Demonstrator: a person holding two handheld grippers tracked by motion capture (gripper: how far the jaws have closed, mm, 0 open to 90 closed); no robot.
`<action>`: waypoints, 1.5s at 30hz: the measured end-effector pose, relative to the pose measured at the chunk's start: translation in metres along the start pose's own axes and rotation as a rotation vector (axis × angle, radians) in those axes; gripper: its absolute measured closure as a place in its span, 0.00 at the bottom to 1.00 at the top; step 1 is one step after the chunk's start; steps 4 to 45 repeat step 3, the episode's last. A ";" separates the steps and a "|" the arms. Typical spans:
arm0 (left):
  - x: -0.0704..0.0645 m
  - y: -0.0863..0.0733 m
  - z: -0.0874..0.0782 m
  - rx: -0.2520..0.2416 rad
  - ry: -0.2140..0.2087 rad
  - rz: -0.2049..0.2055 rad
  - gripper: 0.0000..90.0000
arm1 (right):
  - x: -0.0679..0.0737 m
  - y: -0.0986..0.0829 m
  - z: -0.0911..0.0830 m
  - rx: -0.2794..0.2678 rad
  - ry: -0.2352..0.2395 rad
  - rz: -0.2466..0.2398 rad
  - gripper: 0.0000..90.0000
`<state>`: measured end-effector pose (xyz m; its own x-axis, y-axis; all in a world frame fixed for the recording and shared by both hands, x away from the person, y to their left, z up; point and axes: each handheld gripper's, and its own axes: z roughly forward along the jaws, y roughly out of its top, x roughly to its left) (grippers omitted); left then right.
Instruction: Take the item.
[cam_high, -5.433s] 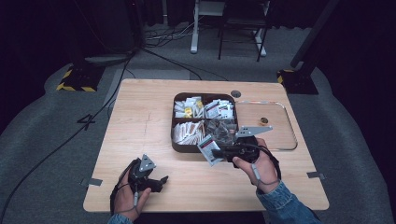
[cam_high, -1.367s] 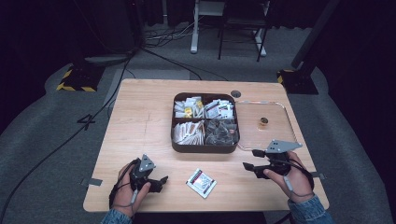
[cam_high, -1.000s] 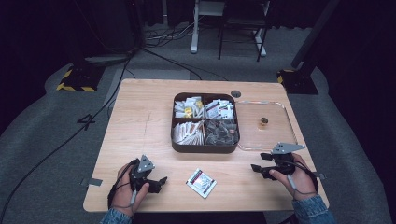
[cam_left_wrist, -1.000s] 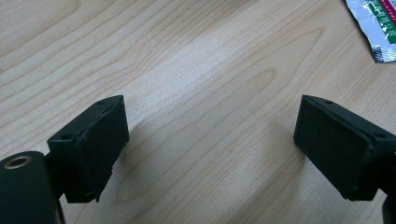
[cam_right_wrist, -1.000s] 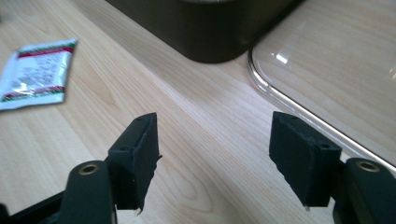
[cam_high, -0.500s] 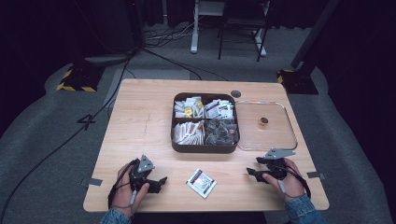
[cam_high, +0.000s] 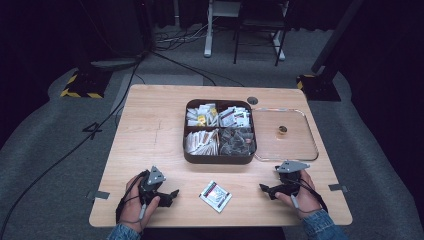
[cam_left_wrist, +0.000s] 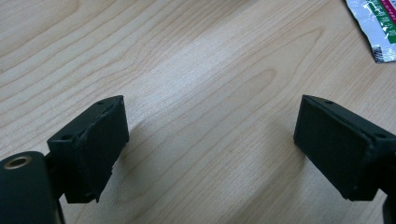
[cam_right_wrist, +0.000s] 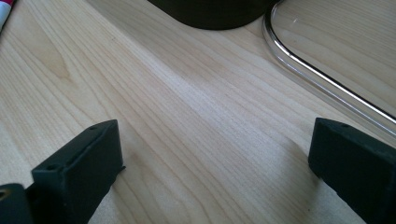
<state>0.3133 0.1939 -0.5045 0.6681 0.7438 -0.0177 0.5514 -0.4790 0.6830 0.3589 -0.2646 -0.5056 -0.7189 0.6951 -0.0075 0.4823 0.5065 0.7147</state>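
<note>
**Operator:** State the position of the sachet relative to both tongs.

**Technician:** The sachet (cam_high: 215, 196) lies flat on the table (cam_high: 150, 130), near the front edge, between the two tongs and clear of the brown compartment box (cam_high: 220, 159). The left tongs (cam_high: 170, 195) rest to its left, with the jaws pointing toward it. The right tongs (cam_high: 266, 188) rest to its right, jaws also pointing inward. Judged from the high view, the left tongs are slightly nearer.

**Operator:** Orientation of the sachet?

**Technician:** It sits turned diagonally to the table edge, one corner toward the person. It is nearly square, so its long axis cannot be determined.

**Operator:** Condition of the tongs?

**Technician:** Both are released and hold nothing. Each gripper view shows its jaws spread wide over bare wood.

**Operator:** What do the gripper views add?

**Technician:** The left gripper view shows a corner of the sachet (cam_left_wrist: 376, 28) at upper right, with silver foil and green and red print, well apart from the jaws. The right gripper view shows the rim of the clear lid (cam_right_wrist: 327, 84) and the box base (cam_right_wrist: 210, 11) ahead.
</note>
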 end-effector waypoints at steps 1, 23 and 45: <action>0.000 0.000 0.000 0.000 0.000 0.000 0.12 | 0.000 0.000 0.000 0.000 -0.001 0.000 0.03; 0.000 0.000 0.000 0.000 0.000 0.000 0.12 | 0.000 0.000 0.000 0.001 -0.001 0.001 0.03; 0.000 0.000 0.000 0.000 0.000 0.000 0.12 | 0.000 0.000 0.000 0.001 -0.001 0.001 0.03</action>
